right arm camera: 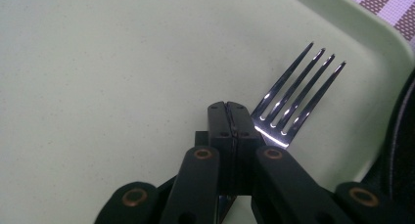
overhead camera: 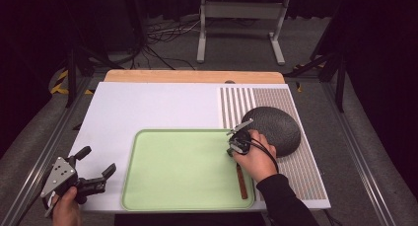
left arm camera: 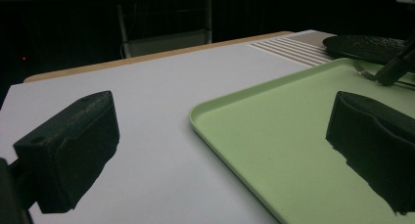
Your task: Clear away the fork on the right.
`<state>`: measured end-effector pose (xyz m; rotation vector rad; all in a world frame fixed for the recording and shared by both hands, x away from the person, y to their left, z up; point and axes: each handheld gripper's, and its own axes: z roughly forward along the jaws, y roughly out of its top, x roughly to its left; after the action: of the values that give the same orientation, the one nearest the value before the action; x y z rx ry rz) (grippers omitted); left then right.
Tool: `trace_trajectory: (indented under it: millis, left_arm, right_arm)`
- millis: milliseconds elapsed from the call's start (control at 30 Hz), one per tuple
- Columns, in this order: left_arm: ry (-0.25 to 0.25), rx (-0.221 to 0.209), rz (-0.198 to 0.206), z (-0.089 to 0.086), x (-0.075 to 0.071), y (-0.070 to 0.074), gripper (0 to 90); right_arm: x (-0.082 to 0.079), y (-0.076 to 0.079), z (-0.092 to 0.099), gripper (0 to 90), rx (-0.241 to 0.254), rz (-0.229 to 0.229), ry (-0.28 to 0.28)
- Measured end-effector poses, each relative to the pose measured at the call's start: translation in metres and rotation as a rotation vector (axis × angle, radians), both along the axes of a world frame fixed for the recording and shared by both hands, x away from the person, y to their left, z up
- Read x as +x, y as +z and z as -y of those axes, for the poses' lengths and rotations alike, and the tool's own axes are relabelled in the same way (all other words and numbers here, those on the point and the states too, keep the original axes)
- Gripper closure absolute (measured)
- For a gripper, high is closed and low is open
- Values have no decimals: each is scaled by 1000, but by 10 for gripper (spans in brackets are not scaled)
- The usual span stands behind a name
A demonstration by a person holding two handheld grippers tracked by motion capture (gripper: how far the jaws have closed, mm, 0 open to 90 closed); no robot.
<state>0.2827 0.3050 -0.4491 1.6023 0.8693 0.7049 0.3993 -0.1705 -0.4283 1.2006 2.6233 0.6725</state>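
Note:
A fork (overhead camera: 241, 184) with a brown wooden handle lies flat along the right side of a pale green tray (overhead camera: 129, 186). My right gripper (overhead camera: 235, 146) points down over the fork's head end. In the right gripper view its jaws (right arm camera: 230, 114) are shut pad to pad. The fork (right arm camera: 298, 92) runs under them, its tines sticking out past the right jaw onto the tray (right arm camera: 98, 62). I see nothing clamped between the pads. My left gripper (overhead camera: 98, 161) hovers open over the white mat left of the tray, nothing between its fingers (left arm camera: 73, 145).
A dark round plate (overhead camera: 276, 127) sits on a striped placemat (overhead camera: 305, 171) just right of the tray, close to my right hand. The white mat (overhead camera: 148, 105) covers the table's left and back. The tray's rim (left arm camera: 205, 121) lies just right of my left gripper.

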Motion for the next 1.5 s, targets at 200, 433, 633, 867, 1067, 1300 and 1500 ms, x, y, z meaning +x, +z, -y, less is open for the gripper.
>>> trace_trajectory:
  millis: [200, 433, 633, 867, 1067, 1300, 1500]
  left_arm:
    - [-2, 1, -1, 0, 0, 0, 0]
    - [-3, 4, -4, 0, 0, 0, 0]
    - [-2, 3, -3, 0, 0, 0, 0]
    - [-1, 1, -2, 0, 0, -1, 0]
    - [-1, 0, -3, 0, 0, -1, 0]
    - [-1, 3, -5, 1, 1, -1, 0]
    - [-2, 5, -6, 1, 0, 0, 0]
  right_arm:
    - [1, 0, 5, 900, -15, 10, -24]
    - [1, 0, 6, 900, -17, 14, -27]
    - [0, 3, 6, 900, -5, 22, -27]
    - [-4, 17, 5, 547, 109, 74, -24]
    - [-6, 27, 7, 214, 140, 179, 38]
    - [-14, 40, 16, 171, 202, 243, 92]
    - [-22, 48, 24, 137, 246, 308, 133]
